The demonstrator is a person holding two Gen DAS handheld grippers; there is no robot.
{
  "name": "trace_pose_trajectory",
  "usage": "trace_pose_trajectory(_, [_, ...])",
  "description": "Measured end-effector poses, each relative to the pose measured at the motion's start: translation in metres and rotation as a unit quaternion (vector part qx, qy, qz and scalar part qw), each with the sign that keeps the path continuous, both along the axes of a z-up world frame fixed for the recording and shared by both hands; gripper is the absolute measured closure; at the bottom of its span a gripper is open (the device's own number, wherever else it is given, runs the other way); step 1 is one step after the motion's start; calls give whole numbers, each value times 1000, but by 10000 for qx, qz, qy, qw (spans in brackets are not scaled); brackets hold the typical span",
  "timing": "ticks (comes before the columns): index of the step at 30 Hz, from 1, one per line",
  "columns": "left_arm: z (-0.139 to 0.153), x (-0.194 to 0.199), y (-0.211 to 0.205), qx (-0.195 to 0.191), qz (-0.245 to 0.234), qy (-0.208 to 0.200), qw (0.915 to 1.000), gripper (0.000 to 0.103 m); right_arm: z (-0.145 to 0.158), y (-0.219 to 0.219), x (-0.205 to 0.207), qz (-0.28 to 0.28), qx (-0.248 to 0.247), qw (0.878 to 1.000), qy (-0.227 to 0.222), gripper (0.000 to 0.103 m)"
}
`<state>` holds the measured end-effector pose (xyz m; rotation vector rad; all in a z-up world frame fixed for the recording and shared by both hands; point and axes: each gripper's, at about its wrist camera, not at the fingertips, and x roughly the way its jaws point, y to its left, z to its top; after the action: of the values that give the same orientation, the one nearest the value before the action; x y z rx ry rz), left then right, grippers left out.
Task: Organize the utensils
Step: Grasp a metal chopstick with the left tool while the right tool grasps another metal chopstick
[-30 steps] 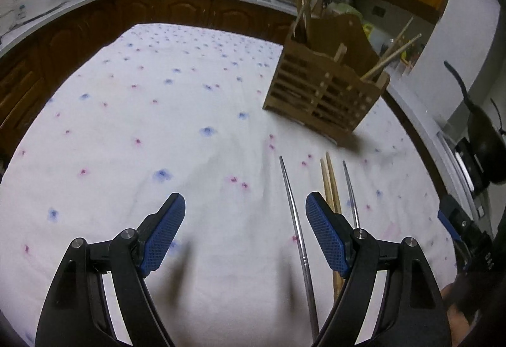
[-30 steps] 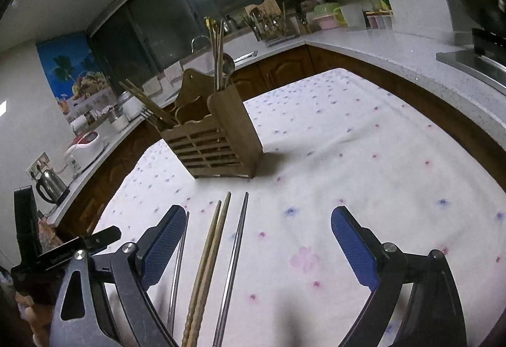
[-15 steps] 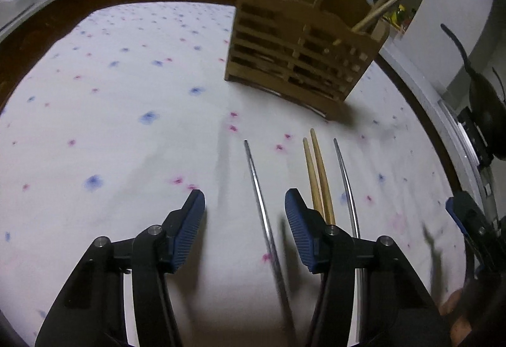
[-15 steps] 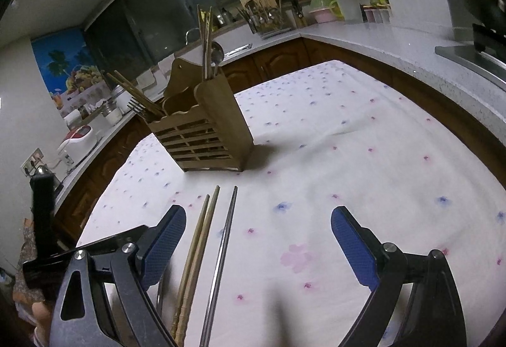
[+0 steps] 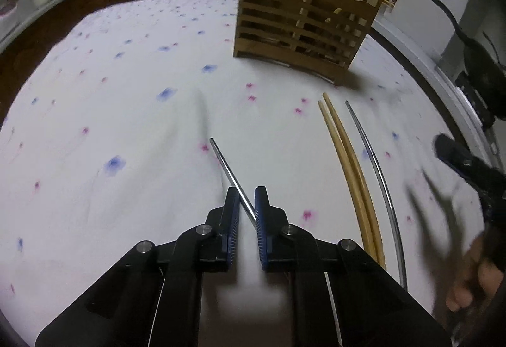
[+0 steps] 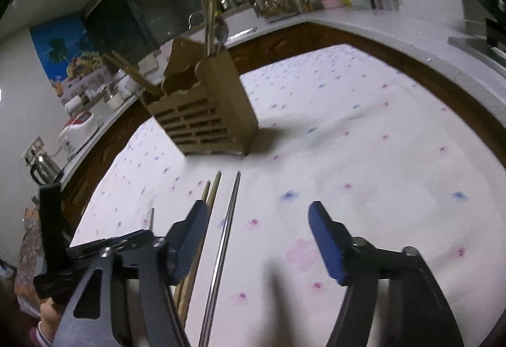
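My left gripper [image 5: 246, 204] is shut on a metal chopstick [image 5: 231, 176], whose free end points forward just above the cloth. To its right a pair of wooden chopsticks [image 5: 346, 157] and a second metal chopstick [image 5: 373, 157] lie on the cloth. The wooden slatted utensil holder [image 5: 300, 27] stands beyond them with several utensils in it. In the right wrist view my right gripper [image 6: 257, 236] is open over the second metal chopstick [image 6: 226, 226], with the wooden chopsticks [image 6: 212, 192] by its left finger and the holder [image 6: 205, 116] ahead.
A white flowered cloth [image 5: 110, 94] covers the table. Wooden cabinets and a counter [image 6: 395, 27] ring it. A black pan [image 5: 474, 52] sits on the stove at the right. A kettle [image 6: 44, 168] and jars stand on the far counter.
My left gripper has closed on the leftmost metal chopstick and lifted its tip off the cloth. My right gripper has moved forward and lower over the other metal chopstick, still open.
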<state>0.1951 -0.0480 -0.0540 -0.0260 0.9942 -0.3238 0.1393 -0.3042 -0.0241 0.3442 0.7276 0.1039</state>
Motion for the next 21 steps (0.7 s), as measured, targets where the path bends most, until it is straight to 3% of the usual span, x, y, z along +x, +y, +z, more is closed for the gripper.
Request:
trace_pose_trajectory(7, [0,17,1,-140,322,260,9990,89,-11,25,34,406,-211,9985,294,54])
trace_pose_trajectory(13, [1,29,-16,208,381,187,9989,88,-29,47,76,634,-718,9927,732,71])
trace_pose_trajectory(18, [0,30,-28,545,271,-63,9981,90,-32,57,83,628,-1127,9890,717,78])
trace_pose_trajectory(21, [0,29,-28,568,200,-128,9981,95,-33,55,84,570,-1259,9876,741,95])
